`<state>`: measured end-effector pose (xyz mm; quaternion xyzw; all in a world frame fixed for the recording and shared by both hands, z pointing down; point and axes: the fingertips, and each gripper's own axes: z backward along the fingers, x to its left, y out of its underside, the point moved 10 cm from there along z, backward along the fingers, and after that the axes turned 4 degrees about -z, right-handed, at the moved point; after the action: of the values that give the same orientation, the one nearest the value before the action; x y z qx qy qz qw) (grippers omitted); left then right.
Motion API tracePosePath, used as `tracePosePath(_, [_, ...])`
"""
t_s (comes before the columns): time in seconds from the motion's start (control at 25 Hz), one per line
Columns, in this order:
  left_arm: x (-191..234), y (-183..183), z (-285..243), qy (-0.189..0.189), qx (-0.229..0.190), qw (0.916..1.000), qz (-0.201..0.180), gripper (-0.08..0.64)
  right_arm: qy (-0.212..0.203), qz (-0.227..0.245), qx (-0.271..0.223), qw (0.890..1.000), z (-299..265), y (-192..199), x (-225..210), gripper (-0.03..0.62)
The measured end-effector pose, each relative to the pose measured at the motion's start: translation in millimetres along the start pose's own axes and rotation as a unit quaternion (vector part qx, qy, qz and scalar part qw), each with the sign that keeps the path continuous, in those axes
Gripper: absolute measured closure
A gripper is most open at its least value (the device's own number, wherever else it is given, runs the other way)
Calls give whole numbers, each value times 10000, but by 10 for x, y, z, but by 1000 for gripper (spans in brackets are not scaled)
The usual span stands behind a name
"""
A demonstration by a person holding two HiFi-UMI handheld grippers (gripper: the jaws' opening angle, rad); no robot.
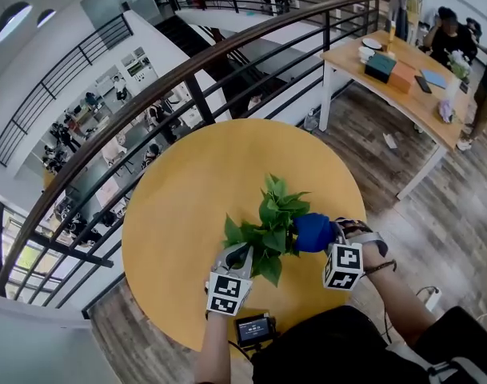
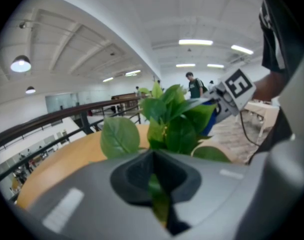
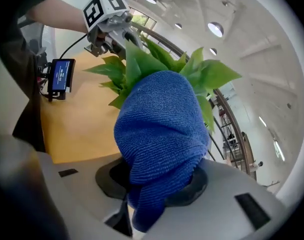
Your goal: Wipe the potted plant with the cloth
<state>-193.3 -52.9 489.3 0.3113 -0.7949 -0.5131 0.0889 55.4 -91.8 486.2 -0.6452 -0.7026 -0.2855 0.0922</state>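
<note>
1. The left gripper (image 1: 240,255) is pinching a leaf (image 2: 156,196) of the potted plant (image 1: 273,218), which is sitting on the round table (image 1: 179,190).
2. The right gripper (image 1: 331,232) is squeezing the blue cloth (image 1: 313,232) against the leaves; wiping looks under way.
3. Next is calling for a soft slide along a leaf.
4. Bare table is lying all around; the near edge is close.

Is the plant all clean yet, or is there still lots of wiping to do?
Just underway. Done: the right gripper holds the blue cloth, and the left gripper pinches a leaf steady. In hand: the cloth is at the plant's right side. Left: wiping the leaves; I can't tell which are clean.
</note>
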Motion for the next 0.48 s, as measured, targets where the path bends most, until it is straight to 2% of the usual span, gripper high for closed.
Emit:
tracePosePath(0.24, [5, 12, -17, -17, 71, 9999, -99, 561, -502, -390, 204, 9978, -120, 180, 153, 451])
tracePosePath(0.4, [-6, 13, -21, 3, 97, 9998, -152, 561, -657, -845, 48, 9942, -74, 261, 186, 451])
tracePosePath(0.48, [-7, 24, -23, 12, 103, 9998, -155, 561, -754, -1172, -183, 9901, -32, 305, 186, 451])
